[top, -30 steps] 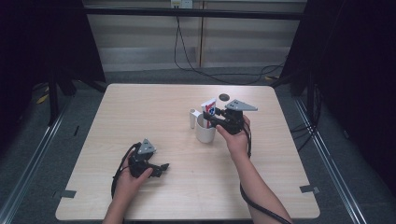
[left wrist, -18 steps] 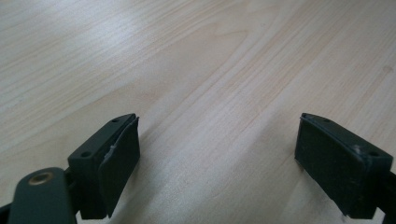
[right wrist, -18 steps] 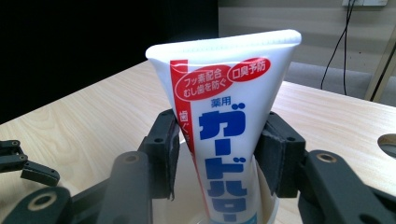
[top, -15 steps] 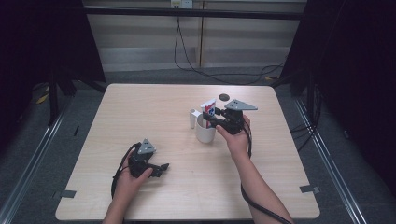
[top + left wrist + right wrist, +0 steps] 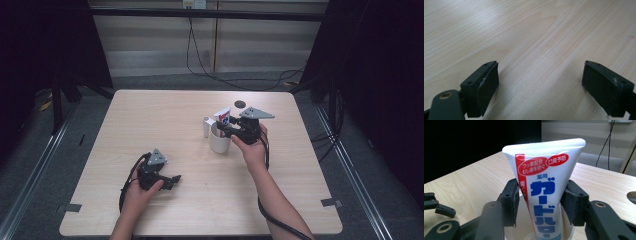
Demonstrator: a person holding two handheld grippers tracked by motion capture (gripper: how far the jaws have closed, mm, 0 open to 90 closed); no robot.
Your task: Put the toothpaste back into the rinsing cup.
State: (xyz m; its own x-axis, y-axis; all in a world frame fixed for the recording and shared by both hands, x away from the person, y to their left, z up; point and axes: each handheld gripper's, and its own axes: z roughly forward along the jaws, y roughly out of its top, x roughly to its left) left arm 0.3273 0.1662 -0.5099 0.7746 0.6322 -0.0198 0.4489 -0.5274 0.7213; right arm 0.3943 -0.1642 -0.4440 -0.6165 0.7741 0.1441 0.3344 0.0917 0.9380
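1. Resting on the near left part of the light wooden table (image 5: pixel 150 115), the left gripper (image 5: pixel 172 180) sits in the person's left hand (image 5: pixel 136 194), with its grey three-cornered plate on top and a black cable looping off its left side.
2. Its jaws stand wide apart with nothing between them; in the left gripper view (image 5: pixel 540 87) the two black pads (image 5: pixel 487 90) frame bare wood grain.
3. Right of centre stands a white cup (image 5: pixel 219 142) with a handle on its left side, well apart from the left gripper.
4. A white toothpaste tube (image 5: pixel 223 117) with red and blue print stands in the cup, its flat crimped end up, leaning slightly left in the high view.
5. The right gripper (image 5: pixel 223 129), held in the person's right hand (image 5: pixel 253 150), reaches in from the right at the height of the cup's rim, just over the cup.
6. In the right gripper view (image 5: pixel 540 202) the tube (image 5: pixel 544 185) stands between the pads, which lie against its two sides; the jaws have just been opening a little with the tube between them.
7. The tube's lower end sits inside the cup (image 5: pixel 524 230), whose rim shows below the jaws.
8. A small dark round hole (image 5: pixel 240 104) lies in the tabletop beyond the cup, towards the far edge.
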